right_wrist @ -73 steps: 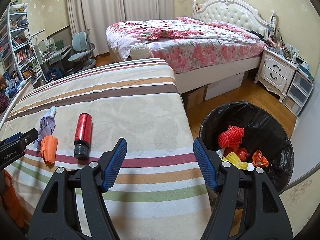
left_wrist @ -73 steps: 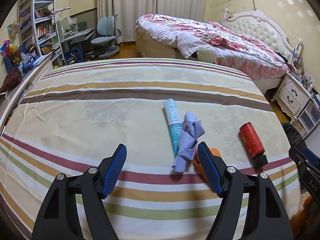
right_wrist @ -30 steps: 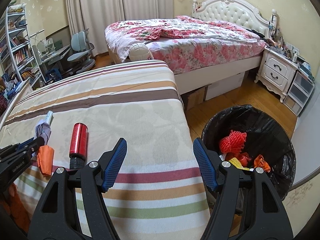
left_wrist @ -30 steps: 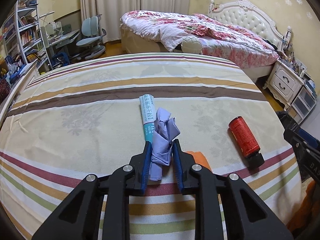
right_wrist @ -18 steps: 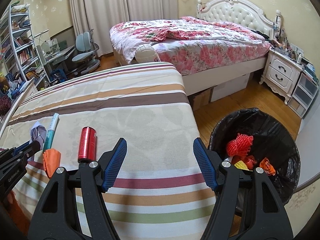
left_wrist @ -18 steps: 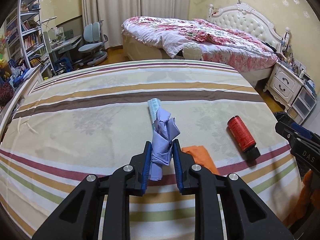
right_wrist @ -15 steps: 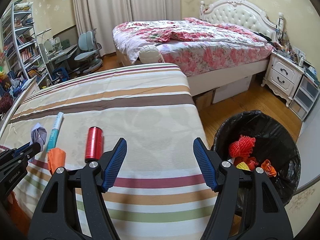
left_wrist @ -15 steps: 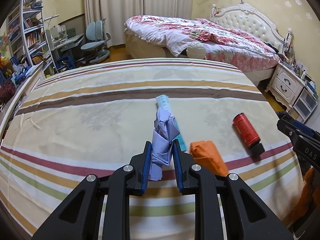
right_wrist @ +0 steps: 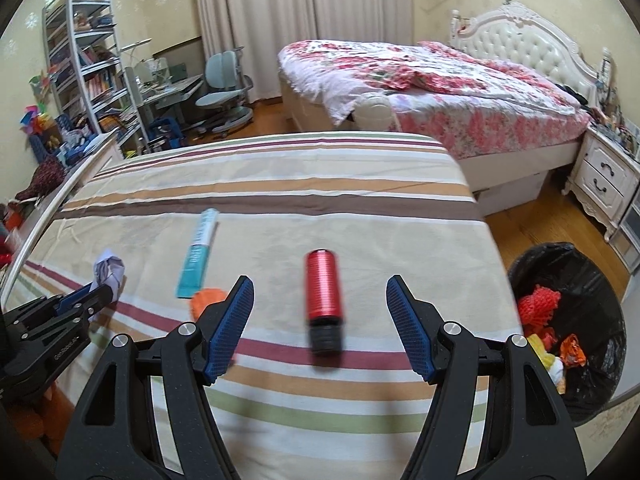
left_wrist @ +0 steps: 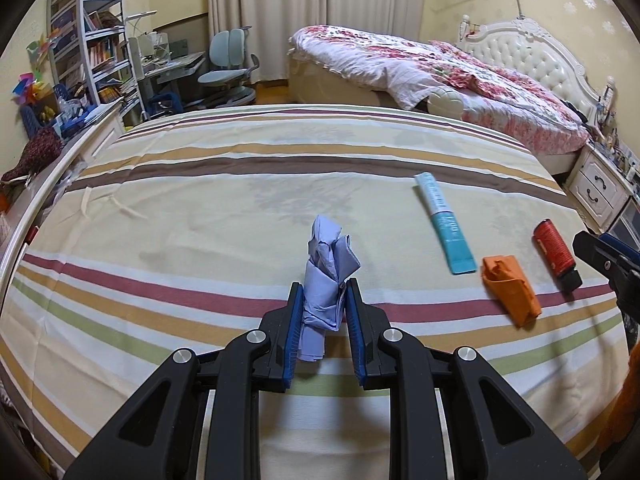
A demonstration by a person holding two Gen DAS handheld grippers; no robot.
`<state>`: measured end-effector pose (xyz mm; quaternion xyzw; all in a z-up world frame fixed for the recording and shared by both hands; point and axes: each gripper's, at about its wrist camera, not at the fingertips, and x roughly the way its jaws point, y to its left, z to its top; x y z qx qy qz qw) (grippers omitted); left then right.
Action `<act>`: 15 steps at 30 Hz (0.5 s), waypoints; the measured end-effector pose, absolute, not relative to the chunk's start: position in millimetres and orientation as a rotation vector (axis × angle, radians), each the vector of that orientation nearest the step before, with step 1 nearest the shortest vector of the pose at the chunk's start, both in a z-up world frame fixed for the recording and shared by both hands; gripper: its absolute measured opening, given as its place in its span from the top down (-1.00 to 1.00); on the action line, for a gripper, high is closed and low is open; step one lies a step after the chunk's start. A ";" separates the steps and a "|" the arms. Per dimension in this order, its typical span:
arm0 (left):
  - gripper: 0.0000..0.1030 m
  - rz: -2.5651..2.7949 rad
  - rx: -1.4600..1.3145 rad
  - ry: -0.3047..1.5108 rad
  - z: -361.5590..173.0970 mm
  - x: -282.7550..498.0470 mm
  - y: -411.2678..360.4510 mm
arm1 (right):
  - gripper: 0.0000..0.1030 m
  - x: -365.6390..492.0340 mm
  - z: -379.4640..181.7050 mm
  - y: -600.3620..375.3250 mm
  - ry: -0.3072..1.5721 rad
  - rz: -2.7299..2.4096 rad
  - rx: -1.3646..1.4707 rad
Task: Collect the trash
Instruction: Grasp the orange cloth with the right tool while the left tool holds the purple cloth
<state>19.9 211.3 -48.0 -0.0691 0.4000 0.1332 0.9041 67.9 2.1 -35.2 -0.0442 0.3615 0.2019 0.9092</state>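
My left gripper [left_wrist: 322,312] is shut on a crumpled lilac paper [left_wrist: 326,276] and holds it above the striped bedspread [left_wrist: 200,216]. In the right wrist view the left gripper [right_wrist: 100,294] and the lilac paper [right_wrist: 108,270] show at the left. My right gripper [right_wrist: 320,320] is open, with a red can [right_wrist: 323,290] lying on the bedspread between its fingers. A teal tube [left_wrist: 442,226] [right_wrist: 198,254] and an orange wrapper [left_wrist: 508,288] [right_wrist: 208,298] lie on the bed. The red can [left_wrist: 554,250] shows at the right in the left wrist view, next to the right gripper [left_wrist: 608,258].
A black-lined trash bin [right_wrist: 576,320] holding red, yellow and orange trash stands on the wooden floor right of the bed. A floral bed [right_wrist: 440,84], white nightstand [right_wrist: 604,184], desk with chair [right_wrist: 220,100] and bookshelf [right_wrist: 80,76] lie beyond.
My left gripper shut on the lilac paper, lifted it and carried it left, away from the tube and orange wrapper. My right gripper swung left from the bin until the red can lay between its fingers.
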 end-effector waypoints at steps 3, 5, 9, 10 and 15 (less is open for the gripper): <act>0.56 0.286 -0.151 0.826 -49.0 16.6 219.5 | -0.31 61.0 -37.1 20.9 0.753 0.459 -0.123; 0.56 0.291 -0.163 0.825 -49.2 14.0 225.1 | -0.31 57.0 -39.5 31.3 0.765 0.487 -0.138; 0.56 0.299 -0.185 0.820 -49.6 9.2 233.4 | -0.30 51.0 -47.4 49.0 0.794 0.524 -0.176; 0.56 0.300 -0.188 0.820 -50.1 7.8 234.8 | -0.26 50.7 -49.7 51.5 0.803 0.527 -0.182; 0.56 0.297 -0.204 0.818 -50.8 6.7 239.9 | -0.04 52.9 -62.3 57.9 0.861 0.532 -0.203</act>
